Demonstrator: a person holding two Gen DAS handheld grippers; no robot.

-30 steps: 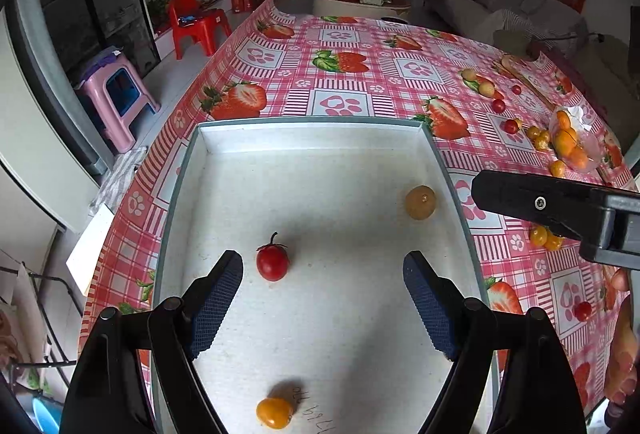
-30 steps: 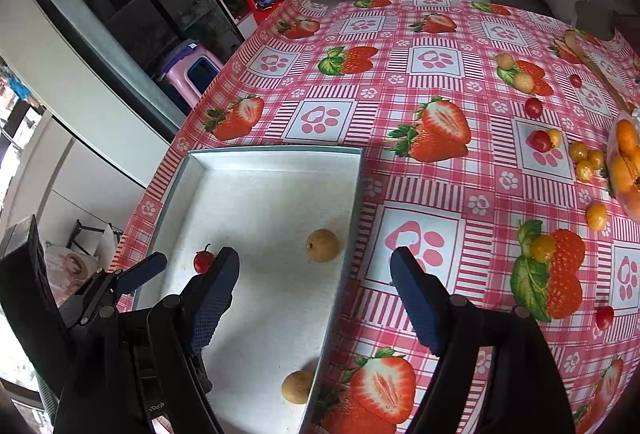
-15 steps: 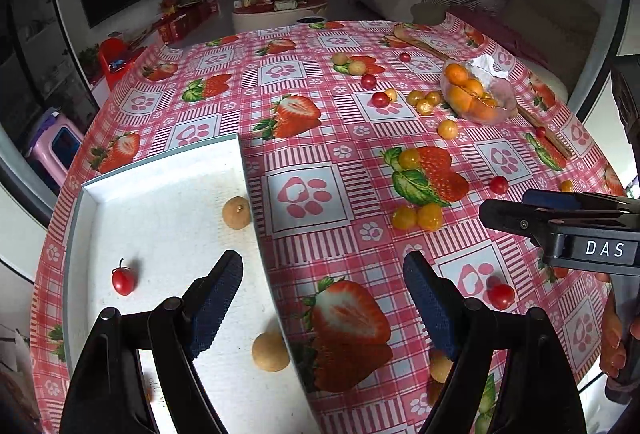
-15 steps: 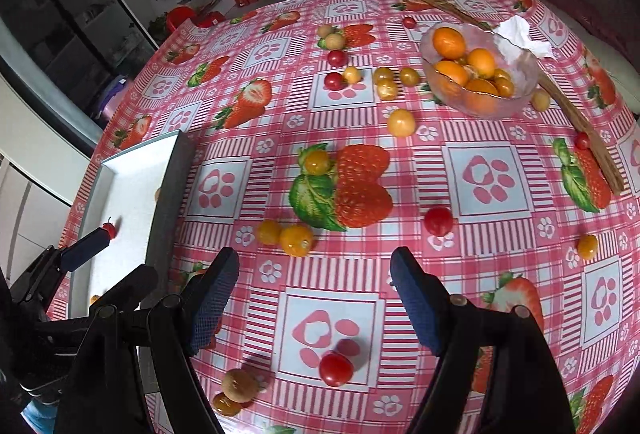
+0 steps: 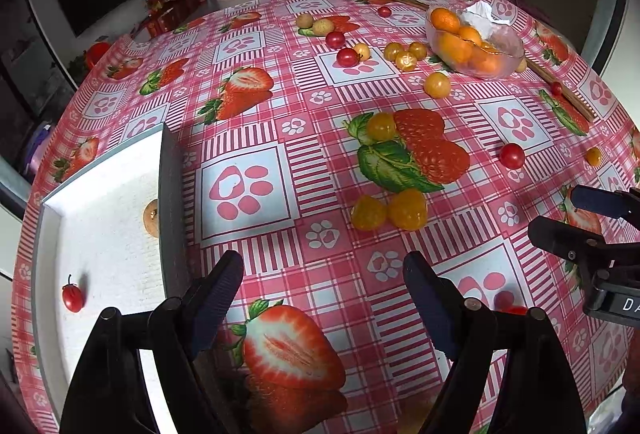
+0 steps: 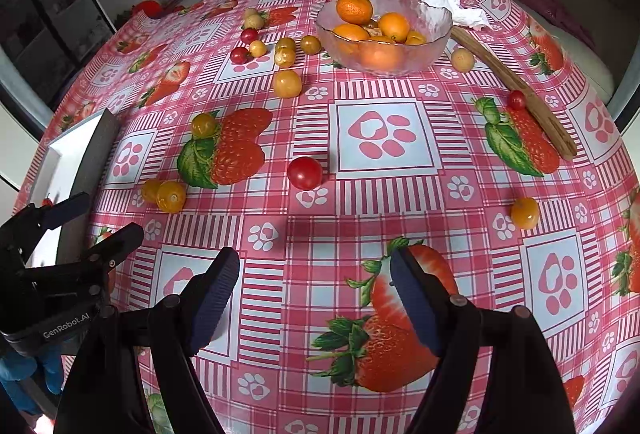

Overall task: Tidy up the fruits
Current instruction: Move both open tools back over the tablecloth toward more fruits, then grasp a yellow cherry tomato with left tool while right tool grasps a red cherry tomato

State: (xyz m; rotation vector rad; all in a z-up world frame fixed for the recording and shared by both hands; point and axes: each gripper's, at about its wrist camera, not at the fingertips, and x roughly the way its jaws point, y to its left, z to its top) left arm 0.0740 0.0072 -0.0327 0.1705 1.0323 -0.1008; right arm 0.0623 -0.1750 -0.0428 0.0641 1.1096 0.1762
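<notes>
My left gripper (image 5: pixel 324 292) is open and empty above the tablecloth, just right of the white tray (image 5: pixel 168 170). The tray holds a red cherry tomato (image 5: pixel 73 297) and a tan fruit (image 5: pixel 151 215). Two yellow fruits (image 5: pixel 388 211) lie ahead of the left gripper. My right gripper (image 6: pixel 316 292) is open and empty over the cloth; a red cherry tomato (image 6: pixel 305 173) lies ahead of it. The right gripper also shows at the right edge of the left wrist view (image 5: pixel 592 222). Several yellow and red fruits (image 6: pixel 286 52) lie scattered further back.
A glass bowl (image 6: pixel 384 34) of oranges stands at the back with a crumpled tissue (image 6: pixel 456 8) beside it. A wooden utensil (image 6: pixel 516 90) lies to the bowl's right. A lone yellow fruit (image 6: pixel 525 213) sits at the right. The table edge curves away on all sides.
Both grippers have swung right, away from above the tray and out over the tablecloth toward the scattered fruit. Both stay open and empty.
</notes>
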